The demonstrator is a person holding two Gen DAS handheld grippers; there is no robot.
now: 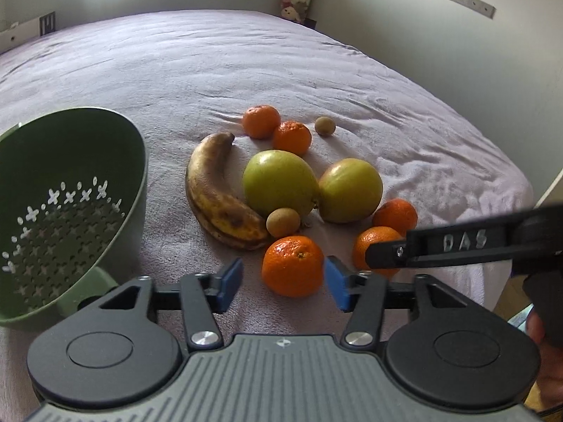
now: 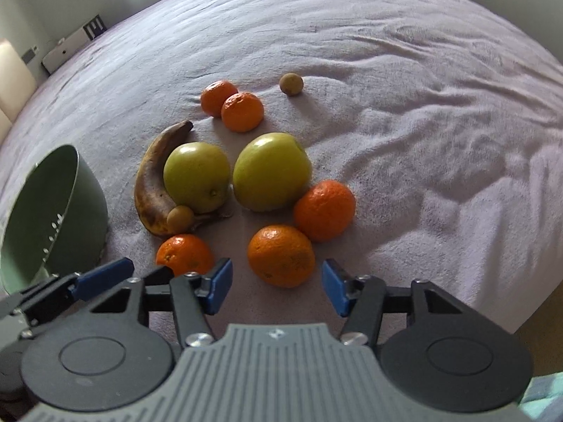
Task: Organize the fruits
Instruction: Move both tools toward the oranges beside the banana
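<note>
Left wrist view: the left gripper is held with jaws apart around the nearest mandarin, pads not yet pressing. In the right wrist view the right gripper is likewise held open, its jaws just short of a second mandarin. Both are judged lined up for pickups. The remaining fruit is clustered beyond on the bed; the green colander is tipped at left. Open bedding lies beyond; the bed edge is near on the right.
</note>
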